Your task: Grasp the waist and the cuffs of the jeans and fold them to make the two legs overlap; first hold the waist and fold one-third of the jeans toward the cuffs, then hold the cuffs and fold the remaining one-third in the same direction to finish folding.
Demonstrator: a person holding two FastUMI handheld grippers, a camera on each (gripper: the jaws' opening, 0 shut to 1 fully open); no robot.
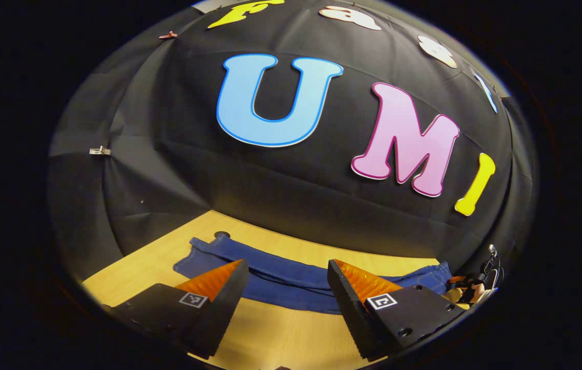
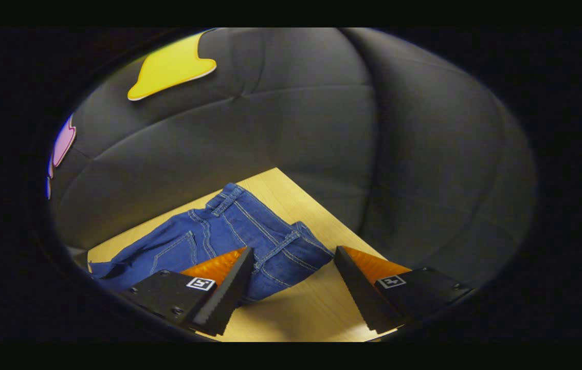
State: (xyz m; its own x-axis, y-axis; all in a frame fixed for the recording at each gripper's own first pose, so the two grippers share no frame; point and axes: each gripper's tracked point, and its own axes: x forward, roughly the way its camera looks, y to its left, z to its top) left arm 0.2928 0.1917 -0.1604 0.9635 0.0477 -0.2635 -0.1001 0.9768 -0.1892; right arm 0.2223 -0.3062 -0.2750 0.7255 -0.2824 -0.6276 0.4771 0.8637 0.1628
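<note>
Blue jeans (image 1: 291,282) lie flat across the wooden table (image 1: 147,267), legs stretched toward the left in the left gripper view, cuffs near the far left end. My left gripper (image 1: 286,280) hovers open just before the legs, nothing between its fingers. In the right gripper view the waist end of the jeans (image 2: 234,231) with belt loops and back pocket lies ahead. My right gripper (image 2: 291,264) stands open above the table, its left finger over the waist's near edge. The right gripper and the hand that holds it (image 1: 476,288) show at the right edge of the left gripper view.
The black cloth wall (image 1: 291,195) closes the booth right behind the table's far edge. A round hole (image 1: 221,235) sits in the tabletop by the cuffs. Bare wood (image 2: 311,308) lies in front of the jeans.
</note>
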